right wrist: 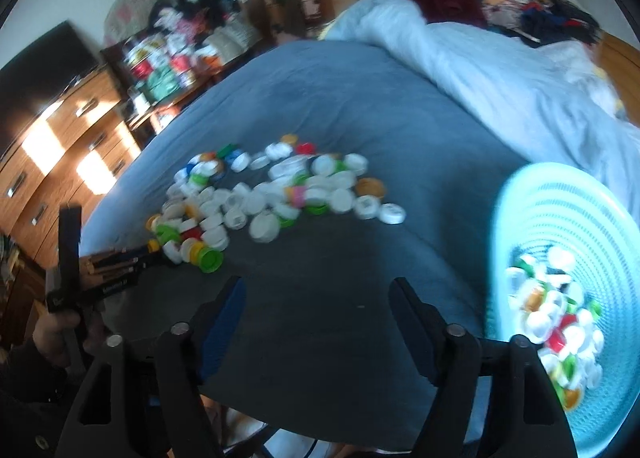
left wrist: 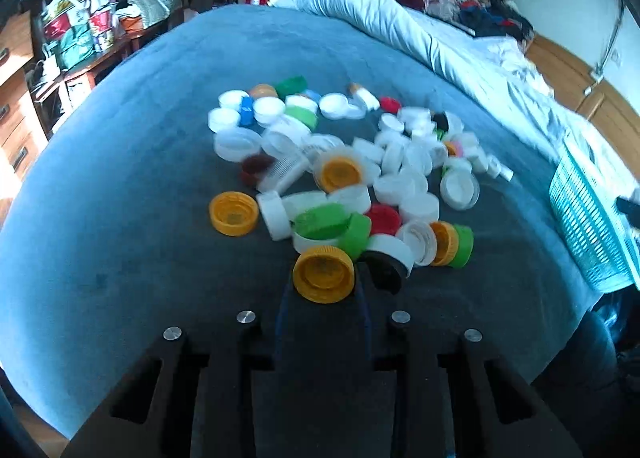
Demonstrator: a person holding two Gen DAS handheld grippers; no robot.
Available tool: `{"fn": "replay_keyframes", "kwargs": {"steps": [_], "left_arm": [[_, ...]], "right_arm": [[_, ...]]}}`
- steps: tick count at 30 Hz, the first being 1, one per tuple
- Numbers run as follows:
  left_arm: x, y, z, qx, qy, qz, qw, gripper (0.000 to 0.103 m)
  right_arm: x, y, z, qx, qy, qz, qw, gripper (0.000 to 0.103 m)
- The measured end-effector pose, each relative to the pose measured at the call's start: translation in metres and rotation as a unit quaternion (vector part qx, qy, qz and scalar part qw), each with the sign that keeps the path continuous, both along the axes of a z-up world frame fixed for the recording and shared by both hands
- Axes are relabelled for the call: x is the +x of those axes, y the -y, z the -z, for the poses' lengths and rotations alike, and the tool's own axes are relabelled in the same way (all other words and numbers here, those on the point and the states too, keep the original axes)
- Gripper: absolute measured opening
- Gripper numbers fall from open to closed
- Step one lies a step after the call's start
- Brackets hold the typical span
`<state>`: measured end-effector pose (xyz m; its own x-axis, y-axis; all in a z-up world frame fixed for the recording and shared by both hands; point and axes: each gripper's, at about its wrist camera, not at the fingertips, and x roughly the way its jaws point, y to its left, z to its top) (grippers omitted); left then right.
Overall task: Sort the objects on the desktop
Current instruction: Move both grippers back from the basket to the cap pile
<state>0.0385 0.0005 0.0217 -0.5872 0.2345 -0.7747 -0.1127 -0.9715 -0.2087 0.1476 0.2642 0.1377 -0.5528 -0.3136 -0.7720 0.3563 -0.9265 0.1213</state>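
A heap of plastic bottle caps [left wrist: 340, 162], mostly white with some green, yellow, red and blue, lies on a blue blanket [left wrist: 140, 186]. My left gripper [left wrist: 324, 292] is at the near edge of the heap, shut on a yellow cap [left wrist: 323, 274] that faces me hollow side up. The right wrist view shows the same heap [right wrist: 272, 194] with the left gripper [right wrist: 154, 248] at its left end. My right gripper [right wrist: 316, 298] hangs open over bare blanket with nothing between its fingers, left of a turquoise basket [right wrist: 520, 186] that holds several caps.
The basket [left wrist: 588, 218] stands at the blanket's right edge. A bunched pale quilt [left wrist: 400, 26] lies behind the caps. A wooden dresser [right wrist: 60, 146] and a cluttered shelf stand to the left. A person's hand [right wrist: 52, 334] holds the left gripper's handle.
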Motion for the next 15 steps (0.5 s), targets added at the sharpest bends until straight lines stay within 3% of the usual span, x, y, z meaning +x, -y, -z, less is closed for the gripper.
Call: {"fn": "replay_keyframes", "kwargs": {"steps": [5,10,15], "left_arm": [[0.002,0.019,-0.005,0.034,-0.001,-0.021,0.9992,0.025],[0.003,0.027,-0.004,0.049,0.002,-0.027,0.9985,0.025],[0.002,0.034,-0.004,0.066,0.003,-0.033,0.9973,0.025]], "right_arm": [[-0.021,0.058,0.038,0.031,0.004,-0.122,0.992,0.076],[-0.037,0.118,0.074,0.089,0.013,-0.242,0.966,0.071],[-0.053,0.146,0.096,0.131,0.024,-0.289,0.948,0.068]]}}
